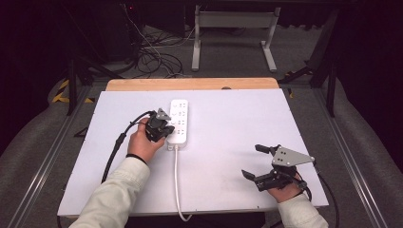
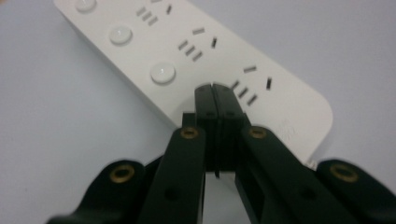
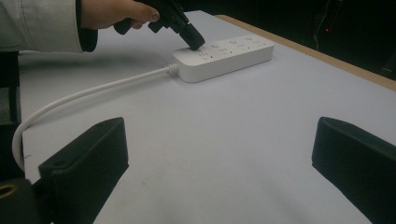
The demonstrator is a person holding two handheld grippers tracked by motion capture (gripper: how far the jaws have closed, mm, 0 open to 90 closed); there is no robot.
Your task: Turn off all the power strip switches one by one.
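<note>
A white power strip (image 1: 179,118) lies lengthwise on the white table, and its white cable (image 1: 177,180) runs to the front edge. My left gripper (image 1: 166,134) is shut, with nothing between its jaws. Its tips rest on the strip's top (image 2: 224,51) at the cable end, in line with a row of round buttons (image 2: 163,73). In the right gripper view the left gripper (image 3: 196,43) points down onto the strip (image 3: 224,58). My right gripper (image 1: 253,161) is open and holds nothing. It hovers over bare table at the front right.
The white table top (image 1: 228,142) has a wooden strip (image 1: 190,84) along its far edge. Behind it, a grey metal frame (image 1: 233,28) and loose cables (image 1: 152,57) sit on the floor. Metal rails (image 1: 43,161) run along both sides.
</note>
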